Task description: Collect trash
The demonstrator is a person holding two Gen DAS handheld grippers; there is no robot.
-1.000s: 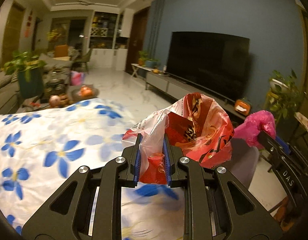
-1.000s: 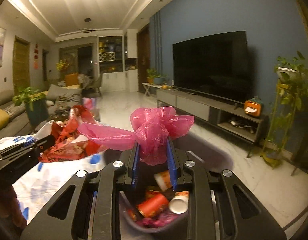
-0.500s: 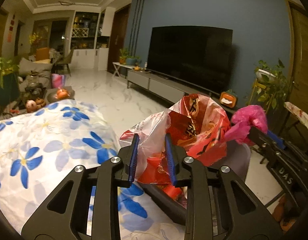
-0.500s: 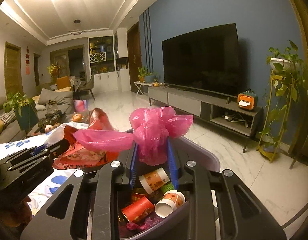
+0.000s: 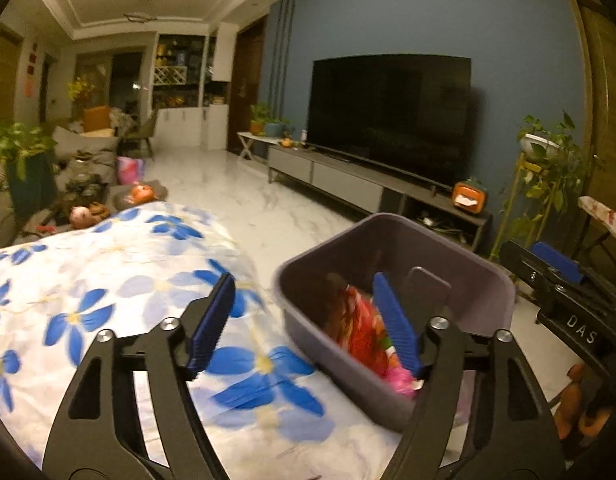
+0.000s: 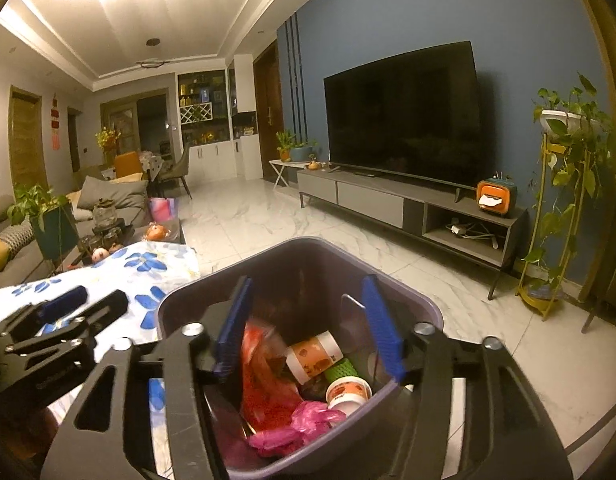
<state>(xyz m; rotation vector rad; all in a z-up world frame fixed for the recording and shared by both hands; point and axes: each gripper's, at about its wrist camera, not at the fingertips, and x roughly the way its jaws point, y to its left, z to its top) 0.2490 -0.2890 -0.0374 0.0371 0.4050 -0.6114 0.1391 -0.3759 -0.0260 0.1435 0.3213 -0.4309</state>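
A grey-purple bin (image 6: 412,300) (image 5: 460,252) stands beside the flowered table. Inside it lie a red plastic bag (image 6: 264,384) (image 5: 358,332), a pink plastic bag (image 6: 304,424) (image 5: 400,382) and several paper cups (image 6: 314,360). My right gripper (image 6: 306,320) hangs open right above the bin with nothing between its fingers. My left gripper (image 5: 304,312) is open too, over the bin's near left edge, holding nothing. The right gripper also shows at the right edge of the left wrist view (image 5: 556,276), and the left gripper at the left of the right wrist view (image 6: 64,312).
A white cloth with blue flowers (image 5: 108,280) covers the table left of the bin. Marble floor (image 6: 488,340) stretches to a TV stand (image 6: 388,204) under a big TV. A plant stand (image 6: 560,220) is at the right; a coffee table with clutter (image 5: 88,200) is behind.
Both grippers have opened. The red bag dropped from the left gripper and the pink bag from the right gripper; both now lie in the bin.
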